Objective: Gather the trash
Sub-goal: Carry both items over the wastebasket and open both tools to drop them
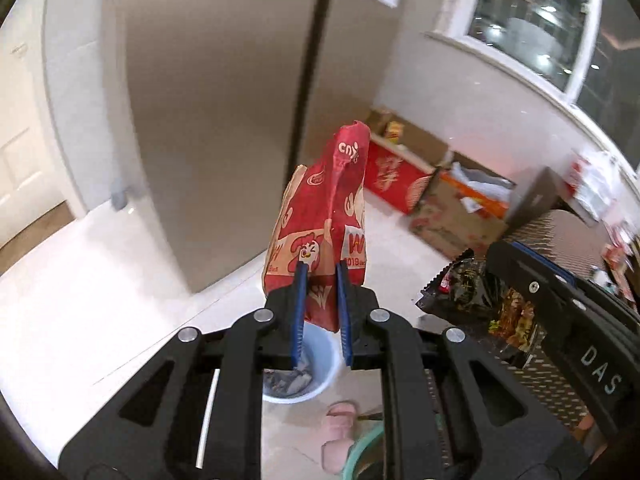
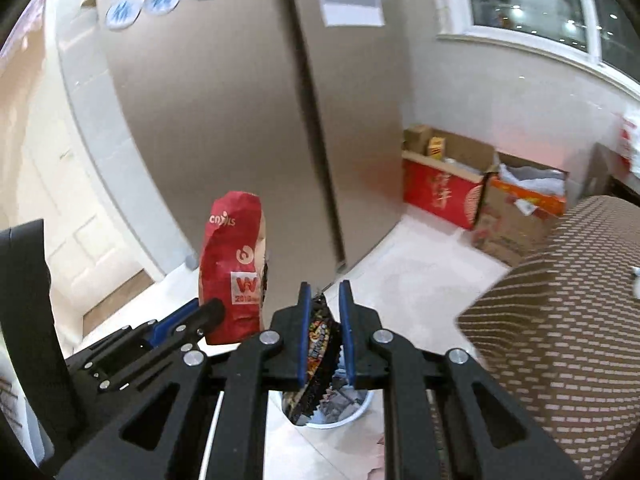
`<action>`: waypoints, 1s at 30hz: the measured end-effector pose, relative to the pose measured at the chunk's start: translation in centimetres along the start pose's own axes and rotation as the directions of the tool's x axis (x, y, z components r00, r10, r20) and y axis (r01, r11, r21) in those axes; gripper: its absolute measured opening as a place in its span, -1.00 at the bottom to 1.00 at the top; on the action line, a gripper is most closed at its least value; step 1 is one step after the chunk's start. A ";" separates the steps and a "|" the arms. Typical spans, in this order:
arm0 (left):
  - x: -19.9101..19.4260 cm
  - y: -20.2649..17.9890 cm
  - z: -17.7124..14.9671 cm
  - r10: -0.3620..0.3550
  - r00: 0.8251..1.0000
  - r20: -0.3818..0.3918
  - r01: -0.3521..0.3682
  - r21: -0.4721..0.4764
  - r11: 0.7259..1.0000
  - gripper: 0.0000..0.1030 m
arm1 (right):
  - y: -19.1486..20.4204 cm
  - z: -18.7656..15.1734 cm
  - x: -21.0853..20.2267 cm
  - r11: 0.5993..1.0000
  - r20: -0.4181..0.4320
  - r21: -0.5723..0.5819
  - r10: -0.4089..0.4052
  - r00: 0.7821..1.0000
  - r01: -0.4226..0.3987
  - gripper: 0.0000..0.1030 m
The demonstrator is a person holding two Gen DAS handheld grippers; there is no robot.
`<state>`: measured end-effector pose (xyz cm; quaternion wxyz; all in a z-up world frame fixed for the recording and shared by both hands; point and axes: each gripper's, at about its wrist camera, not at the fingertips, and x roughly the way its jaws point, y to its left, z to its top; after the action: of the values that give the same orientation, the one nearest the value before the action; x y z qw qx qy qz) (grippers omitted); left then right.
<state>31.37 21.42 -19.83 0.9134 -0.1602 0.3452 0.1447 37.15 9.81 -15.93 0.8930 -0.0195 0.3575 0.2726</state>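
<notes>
My left gripper (image 1: 321,266) is shut on a red and tan paper food bag (image 1: 320,216) with a chicken print, held upright above a white bin (image 1: 316,364). The same red bag (image 2: 234,268) shows at the left of the right wrist view, with the left gripper (image 2: 200,316) under it. My right gripper (image 2: 325,286) is shut on a black snack wrapper (image 2: 318,344), which hangs down over the white bin (image 2: 352,414). That black wrapper (image 1: 480,296) also appears at the right of the left wrist view, beside the other tool's black body (image 1: 560,320).
A tall beige fridge (image 1: 224,112) stands straight ahead. Cardboard boxes (image 1: 448,196), one red, line the wall under a window (image 1: 540,20). A brown patterned table edge (image 2: 560,320) is at the right. Pink slippers (image 1: 340,432) lie on the pale floor tiles.
</notes>
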 end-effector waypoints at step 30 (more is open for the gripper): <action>8.4 5.6 -1.8 0.072 0.980 -0.187 -0.084 -0.052 0.995 -0.71 | 2.0 -2.8 10.3 1.000 -0.101 -0.014 -0.022 0.995 0.020 0.01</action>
<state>34.28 27.07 -27.81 0.8657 -0.1865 0.4302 0.1751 40.50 15.72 -24.34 0.8764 -0.0430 0.4004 0.2643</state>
